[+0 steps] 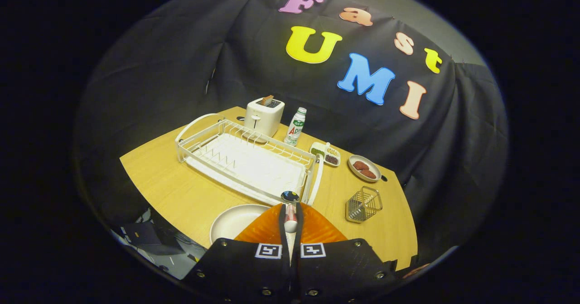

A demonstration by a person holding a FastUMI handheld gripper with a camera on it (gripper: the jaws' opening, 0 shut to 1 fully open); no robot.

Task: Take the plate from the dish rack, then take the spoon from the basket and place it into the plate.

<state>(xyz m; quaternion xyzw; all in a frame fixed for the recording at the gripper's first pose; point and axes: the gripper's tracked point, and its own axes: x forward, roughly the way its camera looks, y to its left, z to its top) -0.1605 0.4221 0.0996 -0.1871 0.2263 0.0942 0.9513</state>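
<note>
two fingers of my gripper [290, 213] are pressed tight on the spoon [290, 211], its bowl poking out ahead. the plate [233, 220] lies on the table [181, 195] just beside them, near the dish rack [247, 159]; the basket [363, 204] stands apart from the rack.

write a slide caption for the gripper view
Fingers shut on a white-handled spoon, above a round cream plate on the wooden table, beside the white wire dish rack.
</note>
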